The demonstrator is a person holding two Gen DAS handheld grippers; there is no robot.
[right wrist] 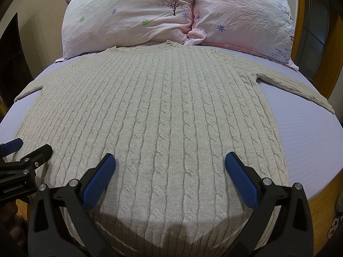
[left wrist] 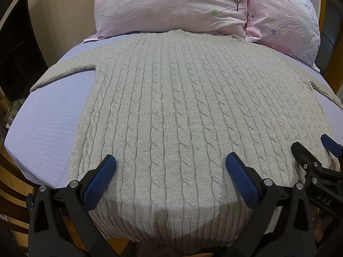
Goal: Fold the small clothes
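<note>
A beige cable-knit sweater point(left wrist: 171, 107) lies flat on the bed, collar towards the pillows, both sleeves spread sideways; it also fills the right wrist view point(right wrist: 163, 111). My left gripper point(left wrist: 170, 162) is open and empty, hovering above the sweater's hem on the left half. My right gripper point(right wrist: 170, 162) is open and empty above the hem on the right half. The right gripper also shows at the right edge of the left wrist view point(left wrist: 310, 150); the left gripper shows at the left edge of the right wrist view point(right wrist: 27, 150).
The bed has a lilac sheet point(left wrist: 47, 124), also seen in the right wrist view point(right wrist: 310, 137). Two pink flowered pillows point(left wrist: 171, 6) point(right wrist: 242, 15) lie behind the collar. A dark cabinet point(left wrist: 17, 53) stands left of the bed. A wooden bed frame point(right wrist: 321, 192) borders the right.
</note>
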